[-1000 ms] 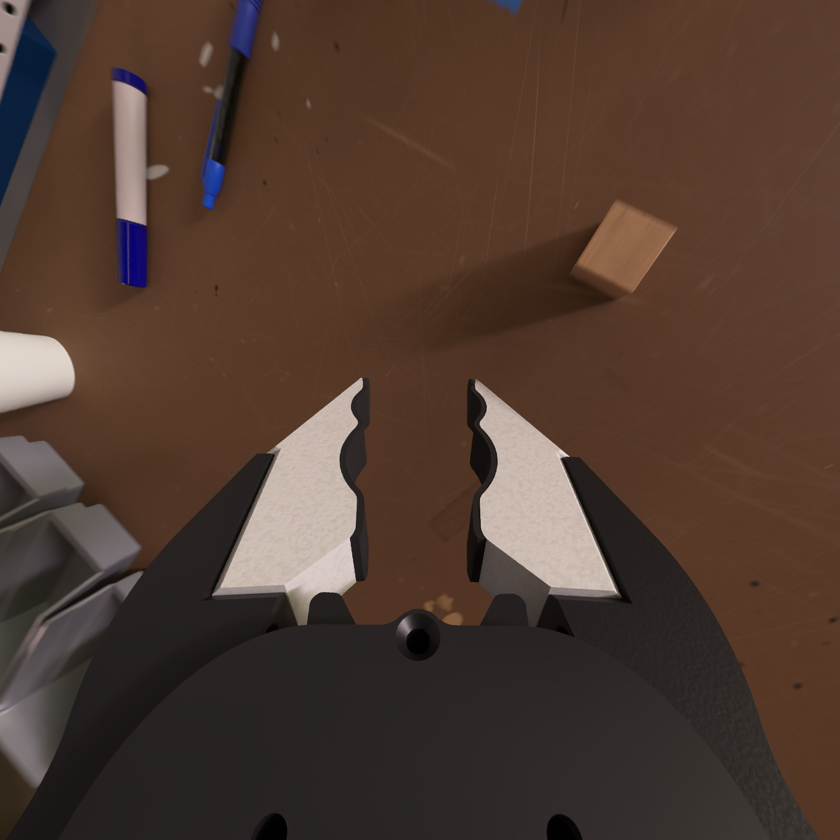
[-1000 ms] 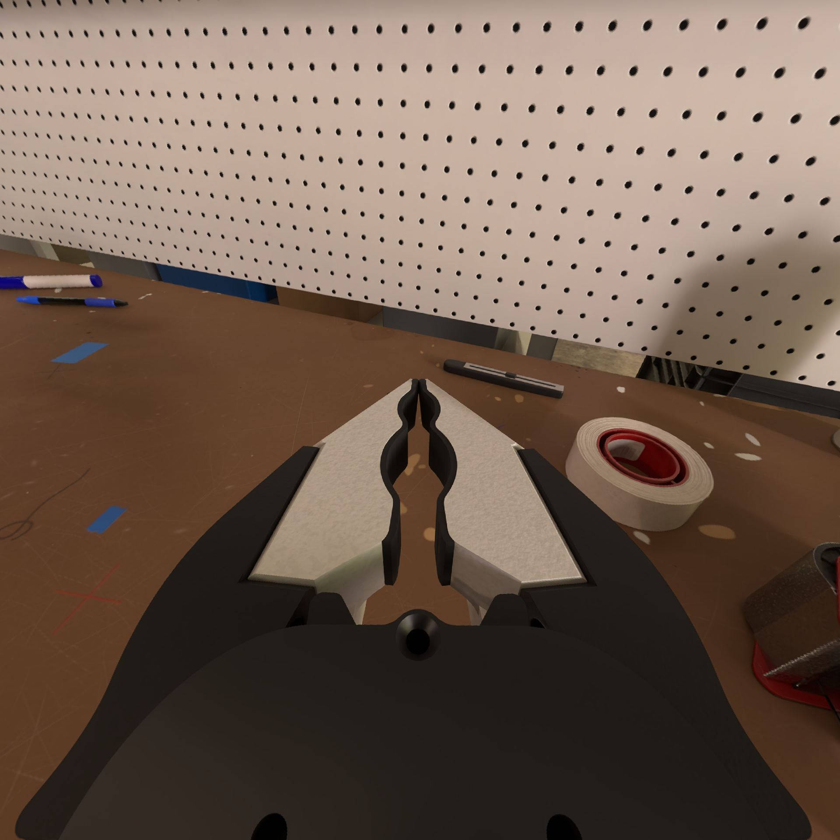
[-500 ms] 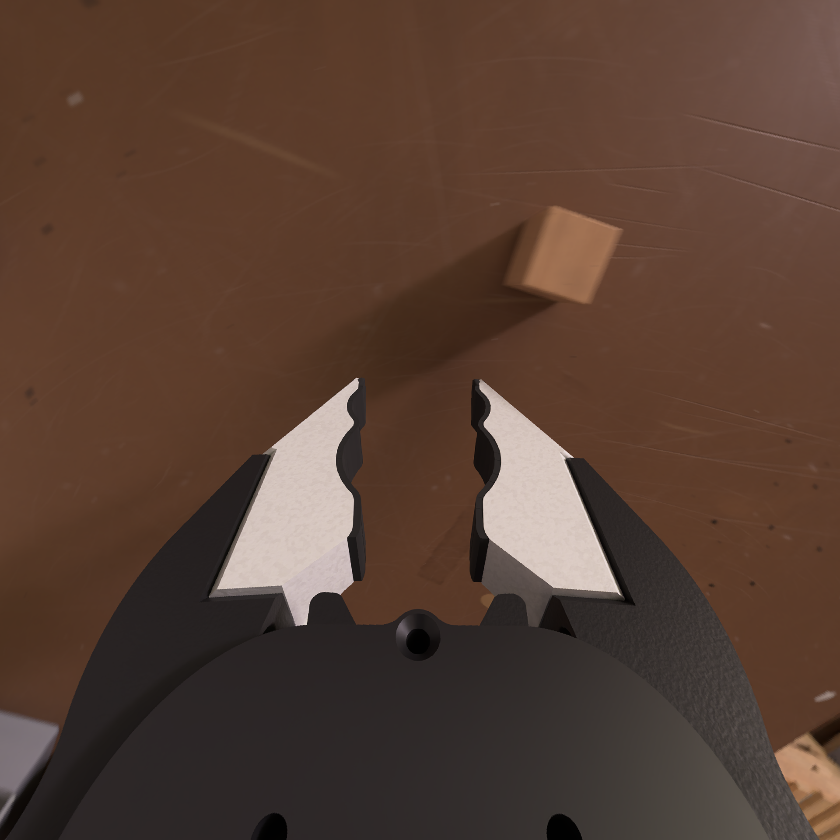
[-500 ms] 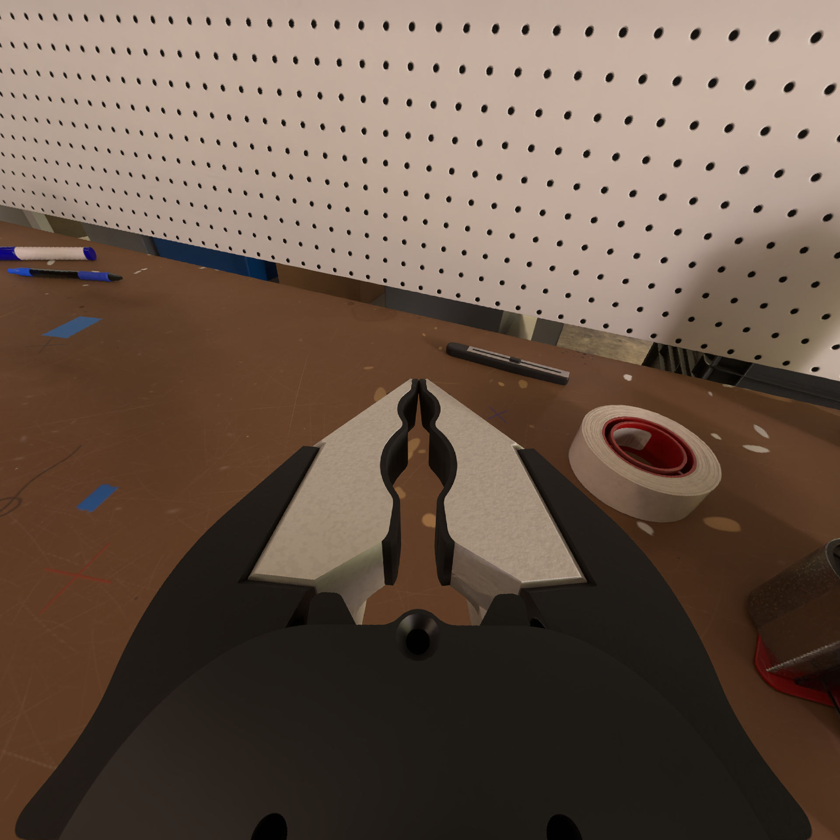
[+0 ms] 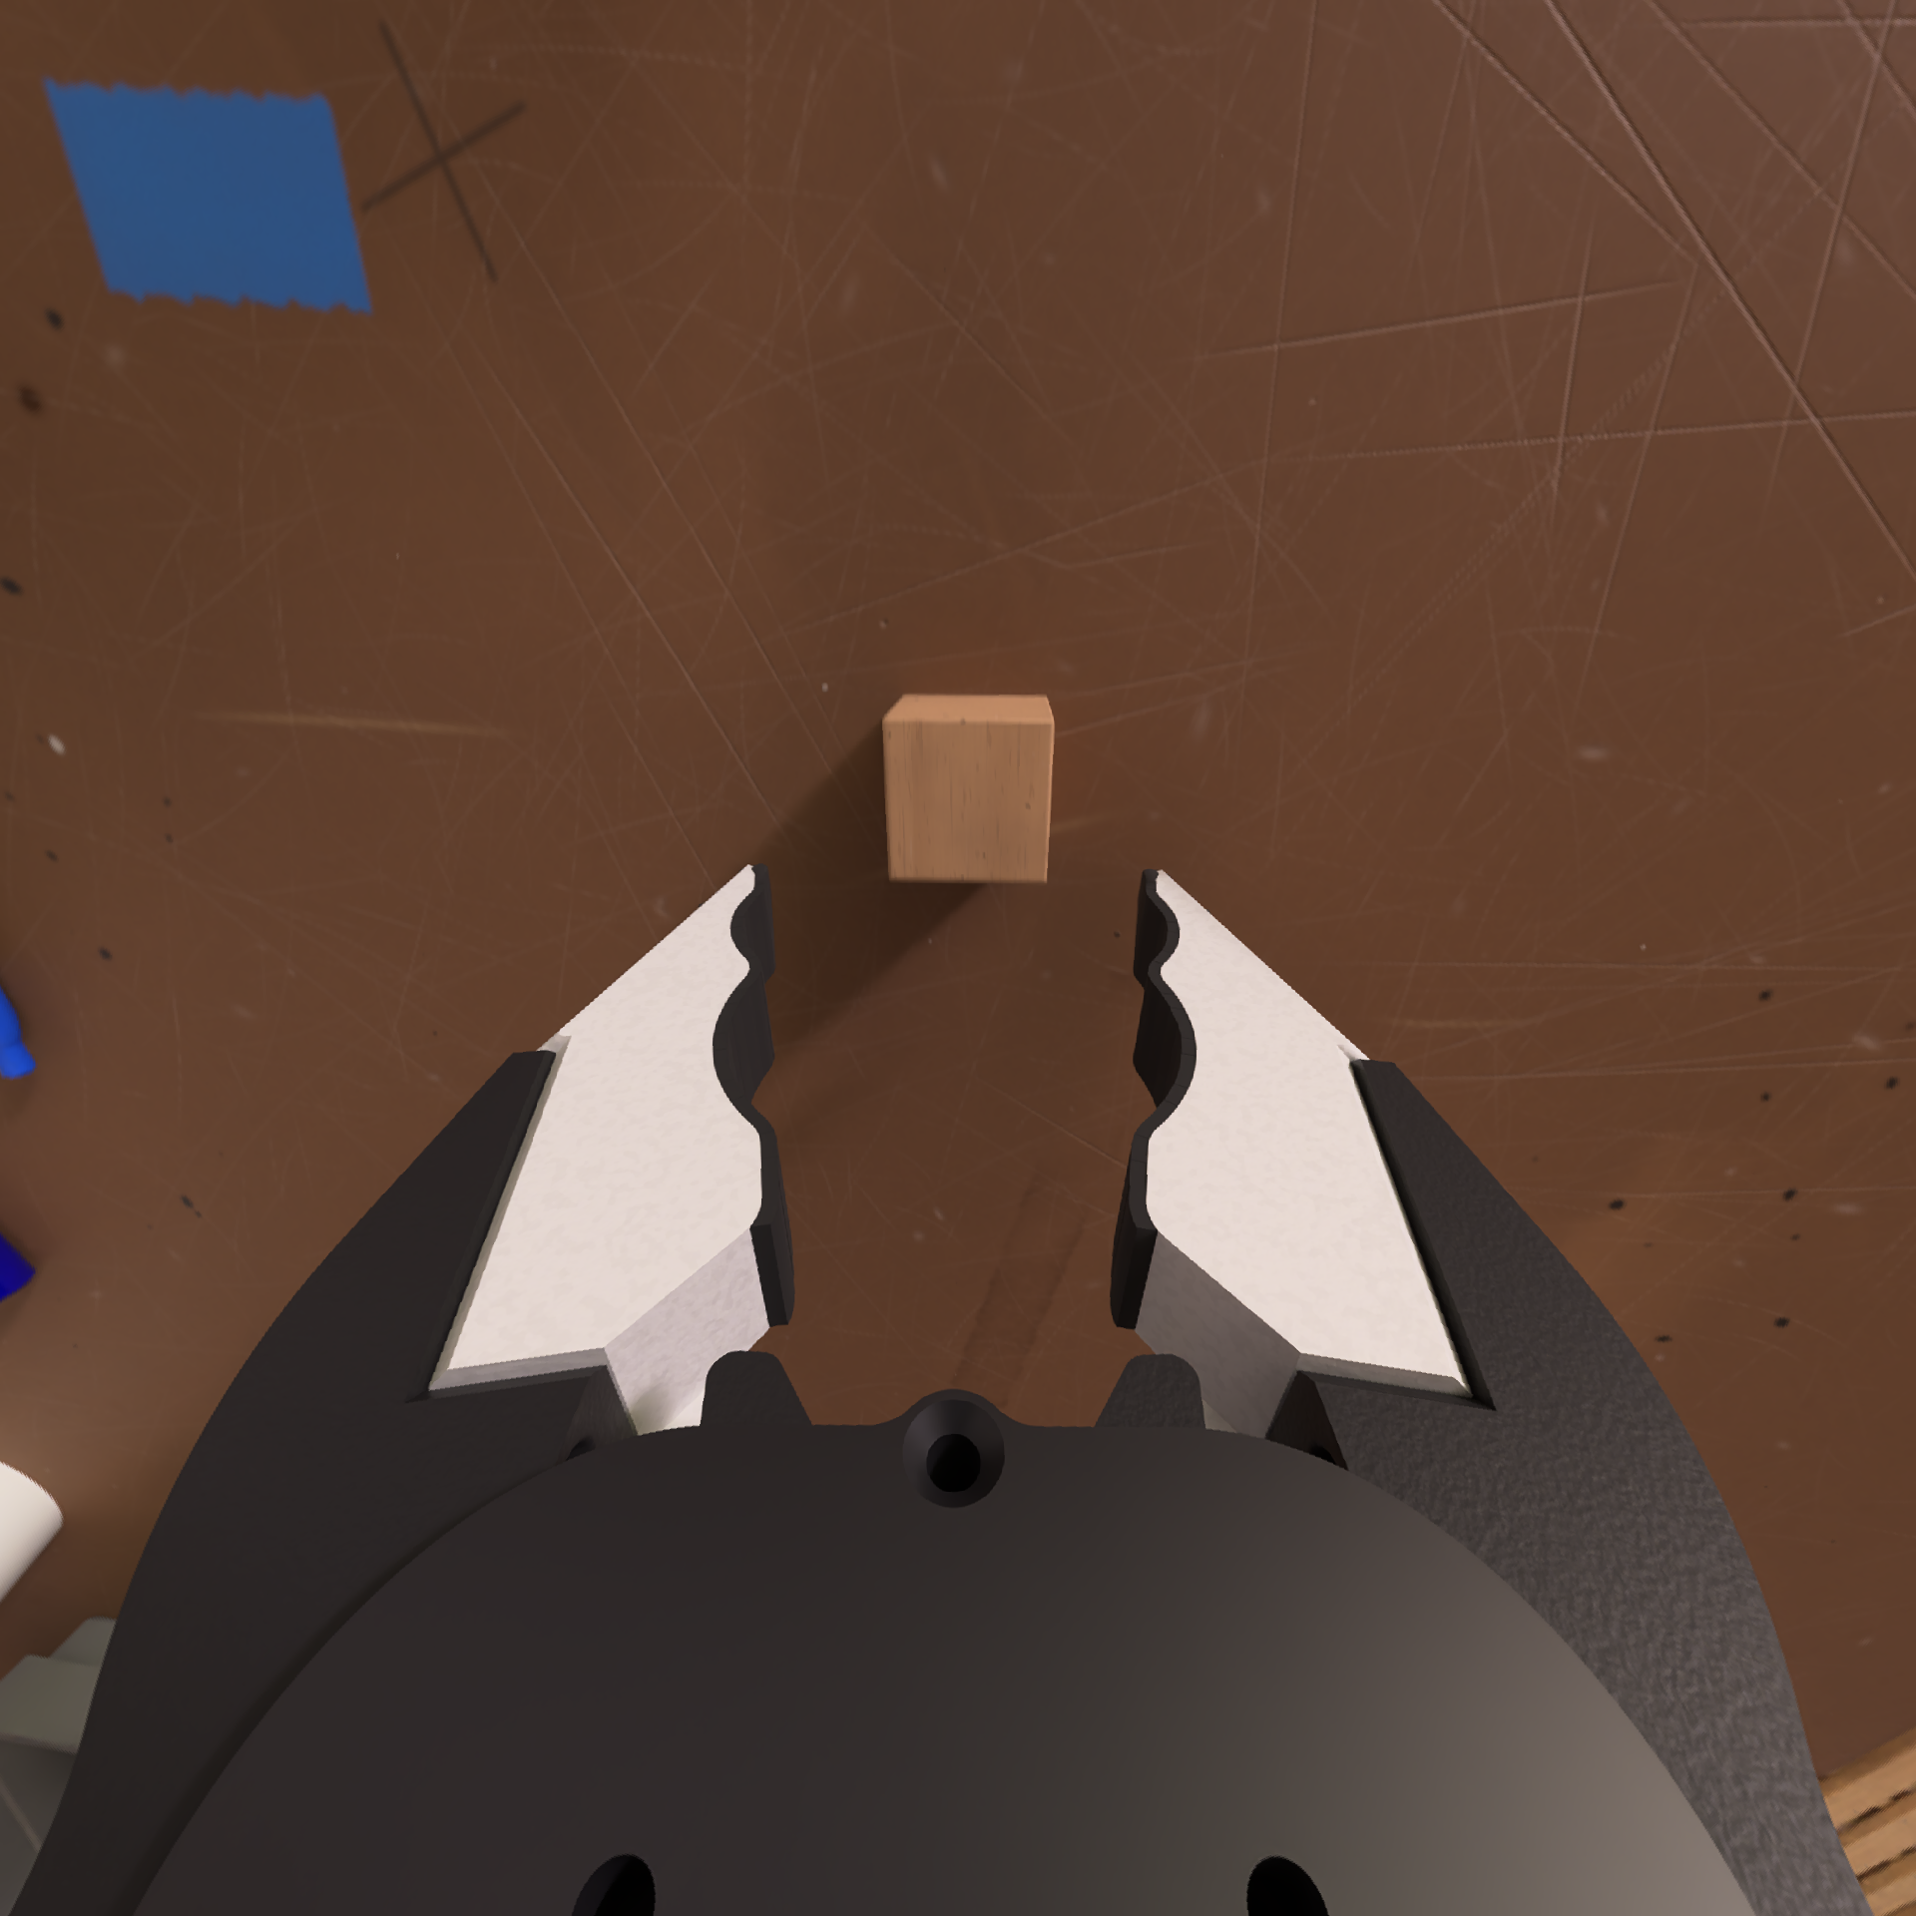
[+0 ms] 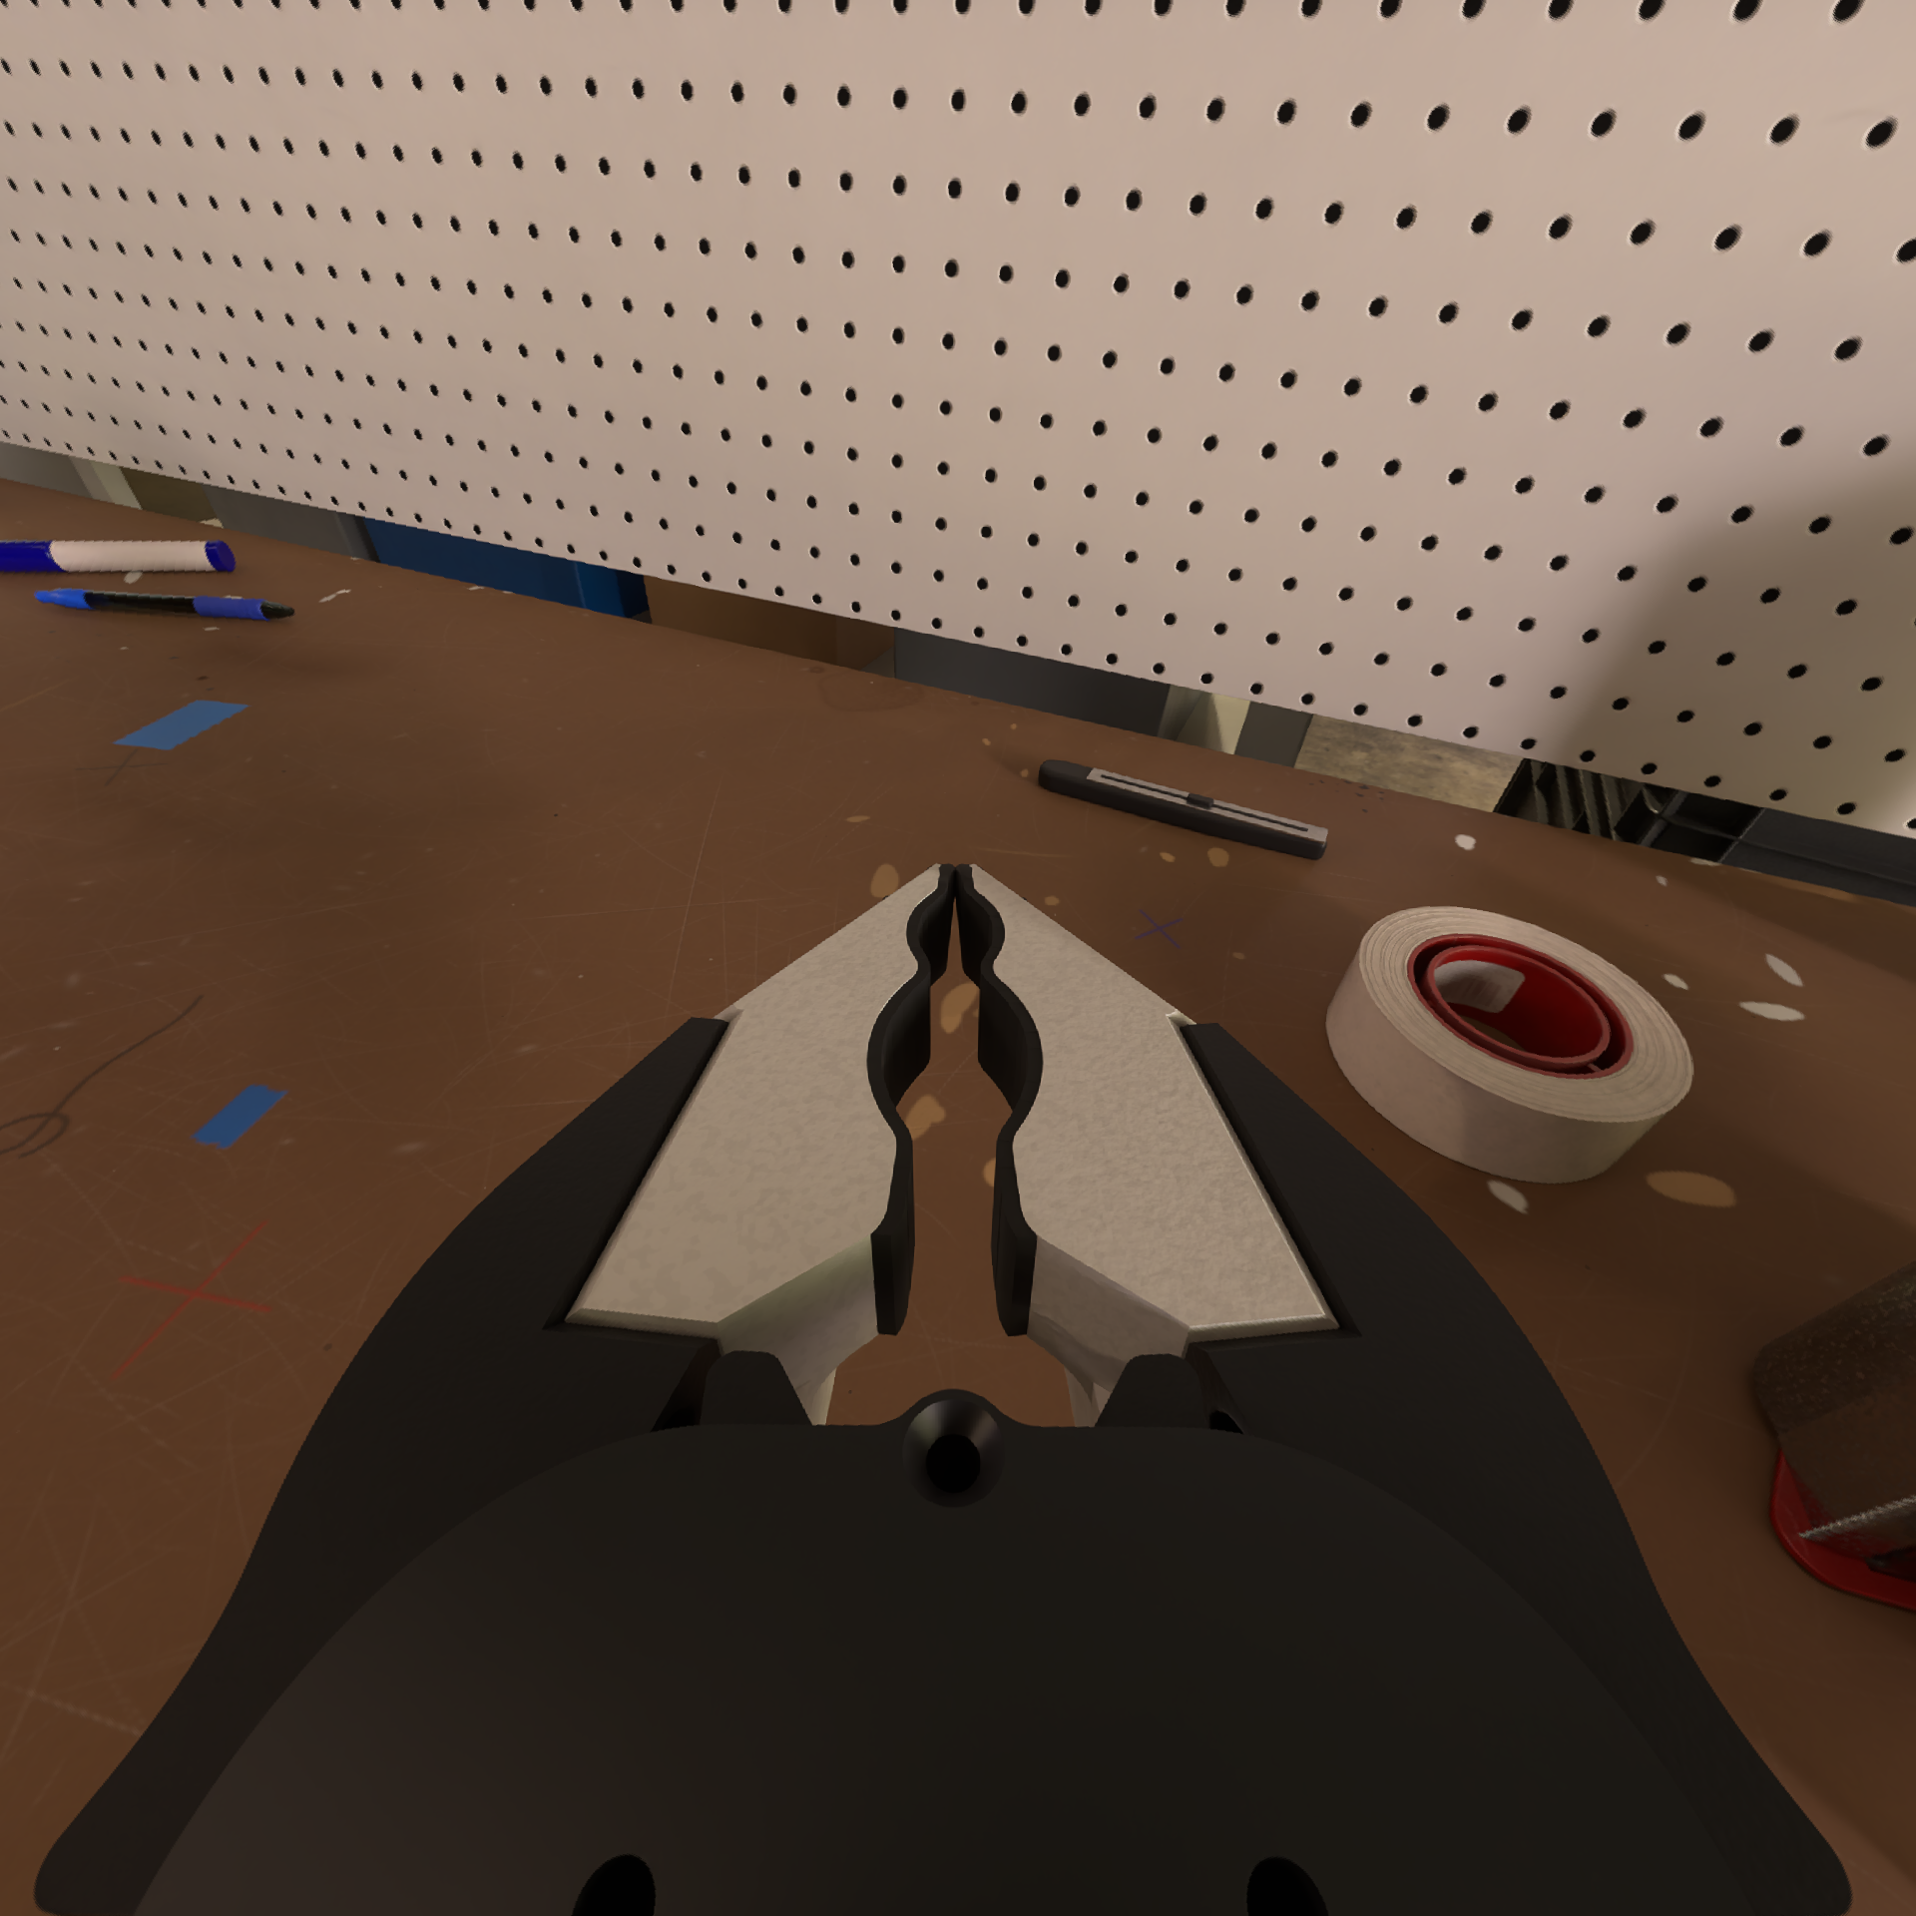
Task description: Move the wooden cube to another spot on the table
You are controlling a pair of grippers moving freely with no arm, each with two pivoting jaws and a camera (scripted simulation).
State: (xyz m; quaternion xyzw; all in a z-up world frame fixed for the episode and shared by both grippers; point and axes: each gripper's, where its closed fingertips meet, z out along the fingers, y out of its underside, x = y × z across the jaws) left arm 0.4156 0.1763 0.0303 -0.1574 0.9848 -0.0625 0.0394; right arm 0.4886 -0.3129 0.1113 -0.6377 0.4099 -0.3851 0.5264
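The wooden cube [image 5: 967,788] is sitting flat on the brown bench [image 5: 1348,518], squared up to the left gripper [image 5: 954,873] and lying just beyond its fingertips, on the line of the gap between them. It is a small pale block with fine straight grain, crisp edges and a shadow falling toward the gripper. The left gripper is hovering above it with its jaws spread wider than the cube, touching nothing.

By my reading, this is the approach step: nothing is lifted yet. The next move is calling for a short advance and descent so the 2 pads straddle the cube's side faces, then a firm close before any lift.

Farther out, a blue tape patch [image 5: 213,197] is lying on the bench at upper left, next to a thin pen-drawn cross [image 5: 446,156].

The right gripper [image 6: 954,871] is idling elsewhere with its jaws pressed together on nothing, pointing toward a pegboard wall [image 6: 1037,311]. Near it are lying a roll of tape [image 6: 1509,1042], a dark utility knife [image 6: 1182,809] and 2 blue markers [image 6: 124,557].
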